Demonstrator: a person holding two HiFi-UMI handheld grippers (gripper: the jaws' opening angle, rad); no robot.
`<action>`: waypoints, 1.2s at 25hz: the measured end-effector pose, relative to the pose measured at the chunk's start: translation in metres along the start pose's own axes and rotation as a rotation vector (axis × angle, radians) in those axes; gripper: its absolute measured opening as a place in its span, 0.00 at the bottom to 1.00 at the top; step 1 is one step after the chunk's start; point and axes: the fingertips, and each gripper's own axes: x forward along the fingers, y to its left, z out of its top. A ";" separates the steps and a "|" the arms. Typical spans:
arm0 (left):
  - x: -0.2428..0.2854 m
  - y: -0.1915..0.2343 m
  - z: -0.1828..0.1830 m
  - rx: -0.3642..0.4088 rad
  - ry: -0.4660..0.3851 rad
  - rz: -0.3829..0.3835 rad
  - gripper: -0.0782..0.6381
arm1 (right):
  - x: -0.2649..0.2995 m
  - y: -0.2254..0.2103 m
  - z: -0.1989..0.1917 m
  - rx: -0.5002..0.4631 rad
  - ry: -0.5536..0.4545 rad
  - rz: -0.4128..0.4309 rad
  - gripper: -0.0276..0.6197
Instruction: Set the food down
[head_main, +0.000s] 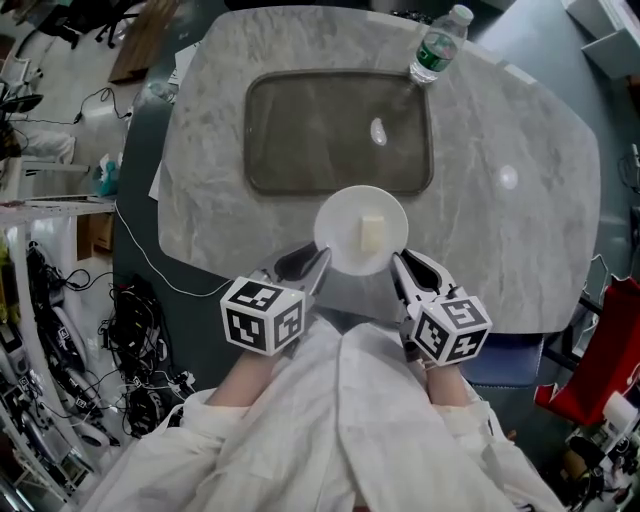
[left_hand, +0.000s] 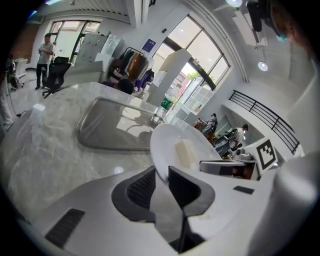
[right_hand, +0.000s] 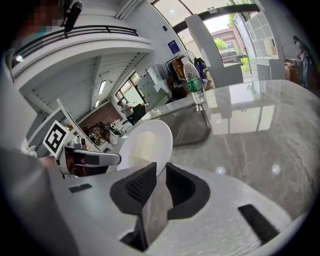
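Gripping the white plate (head_main: 340, 250) from both sides, the left gripper (head_main: 318, 262) and the right gripper (head_main: 400, 268) each have their fingers narrowed onto its rim. In the left gripper view the ribbed pads pinch the near edge of the plate, and the right gripper view shows the same bite on the opposite edge. The food (head_main: 372, 233), a pale rectangular block (tofu or cheese, hard to tell which), sits loose near the middle of the plate. The plate is over the near part of the marble counter (head_main: 500, 250), its far edge overlapping the front rim of the dark tray (head_main: 300, 130). It looks lifted and slightly tilted rather than resting flat, though contact underneath cannot be confirmed. A water bottle (head_main: 437, 45) stands by the tray's far right corner, well apart from the plate.

The setting-down does not look finished. The main risk is uneven lowering: if one gripper drops faster than the other, the plate tilts and the unsecured block could slide to the rim or off it. Each grip is only a thin bite on a smooth, glossy edge, so a twist or a slackening on one side could let the plate slip. Landing half on the tray rim would leave it rocking.
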 end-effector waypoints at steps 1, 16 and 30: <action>0.001 0.004 0.006 0.001 0.000 0.000 0.23 | 0.005 0.001 0.006 0.001 -0.002 -0.002 0.12; 0.032 0.062 0.098 0.070 0.038 -0.045 0.23 | 0.078 -0.006 0.090 0.010 -0.017 -0.046 0.11; 0.083 0.103 0.128 0.056 0.104 -0.039 0.23 | 0.136 -0.038 0.113 0.016 0.048 -0.069 0.11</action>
